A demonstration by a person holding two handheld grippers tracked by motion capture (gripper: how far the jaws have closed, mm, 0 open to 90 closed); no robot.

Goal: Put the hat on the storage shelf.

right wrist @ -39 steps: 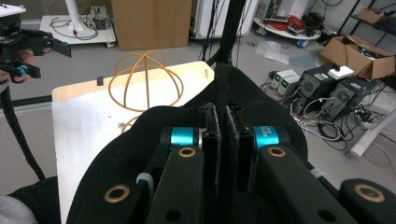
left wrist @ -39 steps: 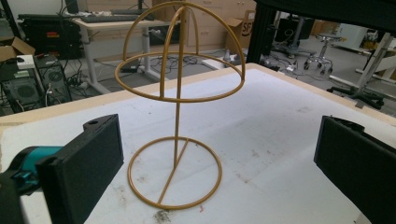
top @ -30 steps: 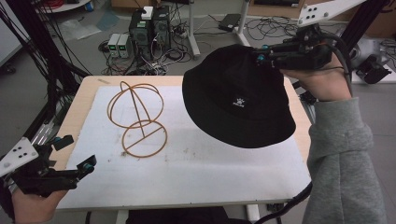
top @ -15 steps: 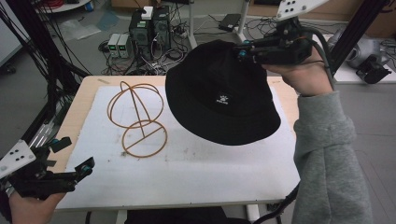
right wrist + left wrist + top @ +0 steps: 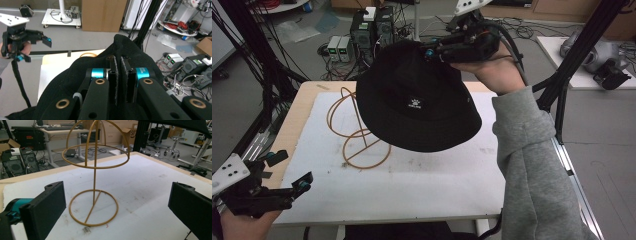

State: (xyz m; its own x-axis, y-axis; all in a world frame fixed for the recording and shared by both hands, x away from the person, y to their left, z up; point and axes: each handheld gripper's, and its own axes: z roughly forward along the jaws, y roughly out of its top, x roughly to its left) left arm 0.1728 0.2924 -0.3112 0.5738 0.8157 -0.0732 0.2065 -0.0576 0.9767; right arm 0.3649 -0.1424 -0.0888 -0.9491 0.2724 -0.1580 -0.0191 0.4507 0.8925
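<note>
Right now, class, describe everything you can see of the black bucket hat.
The black bucket hat looks like soft woven fabric, with a rounded crown, a drooping brim and a small white logo on the front. It hangs in the air, tilted, above the table and partly over the gold wire hat stand, not touching it. The right gripper pinches a fold of its crown.

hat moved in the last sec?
Yes. In the high view, the black hat, pinched by the right gripper, has shifted left, and now overlaps the gold wire stand, which stayed put on the table.
</note>
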